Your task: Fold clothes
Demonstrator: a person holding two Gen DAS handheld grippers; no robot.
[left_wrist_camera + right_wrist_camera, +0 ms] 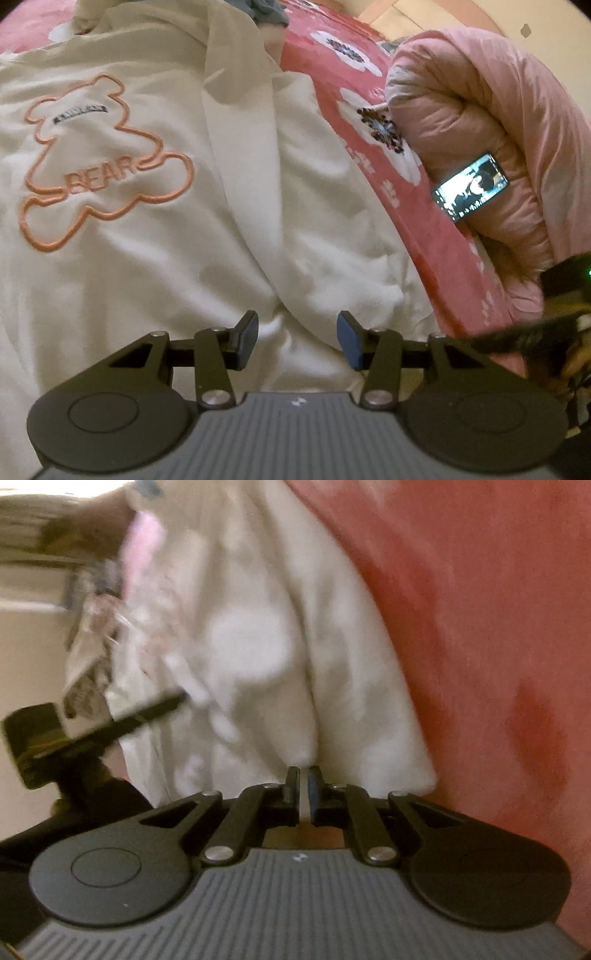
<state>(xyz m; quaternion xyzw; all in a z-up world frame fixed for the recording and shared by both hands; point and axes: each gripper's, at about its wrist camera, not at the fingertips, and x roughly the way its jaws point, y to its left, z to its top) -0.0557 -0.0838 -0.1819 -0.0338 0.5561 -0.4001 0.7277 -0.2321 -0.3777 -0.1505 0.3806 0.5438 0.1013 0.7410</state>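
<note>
A white sweatshirt with an orange bear outline and the word BEAR lies spread over a red floral bedspread. My left gripper hovers over its creased lower part with the jaws apart and nothing between the pads. In the blurred right wrist view, my right gripper is shut on a fold of the same white sweatshirt, whose cloth bunches up from the fingertips. The red bedspread fills the right side there.
A rolled pink quilt lies at the right with a lit phone leaning on it. A grey garment sits at the far edge. A black tool body shows at the right edge.
</note>
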